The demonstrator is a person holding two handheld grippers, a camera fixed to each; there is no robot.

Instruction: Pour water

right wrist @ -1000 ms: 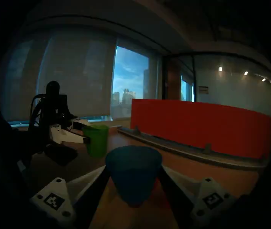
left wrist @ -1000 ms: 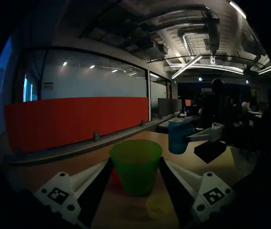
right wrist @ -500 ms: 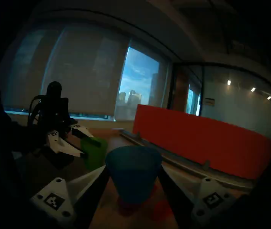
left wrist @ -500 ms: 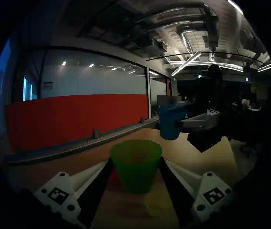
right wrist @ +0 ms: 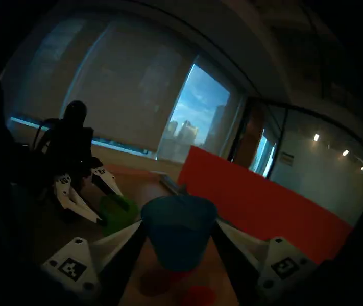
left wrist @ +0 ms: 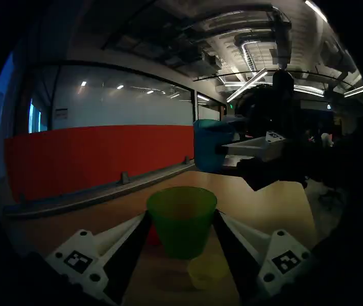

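In the left gripper view my left gripper [left wrist: 181, 232] is shut on a green cup [left wrist: 182, 219], held upright just above the wooden table [left wrist: 263, 204]. Farther off and higher up hangs a blue cup [left wrist: 209, 144], gripped by the right gripper [left wrist: 221, 149]. In the right gripper view my right gripper [right wrist: 179, 239] is shut on the blue cup [right wrist: 179, 234], tilted a little to the left. Below and to its left sits the green cup [right wrist: 114, 213] between the left gripper's white fingers [right wrist: 74, 201]. I cannot tell whether either cup holds water.
A yellow cup [left wrist: 207, 270] and a red cup [left wrist: 153, 235] stand on the table beneath the green one. Red cups [right wrist: 155, 280] lie below the blue cup. A red partition [left wrist: 94, 155] with a rail runs along the table's far side. A bright window [right wrist: 196, 122] is behind.
The right gripper has lifted the blue cup up and moved it leftwards, closer above the green cup, and its view has tilted. The left gripper and green cup have stayed put.
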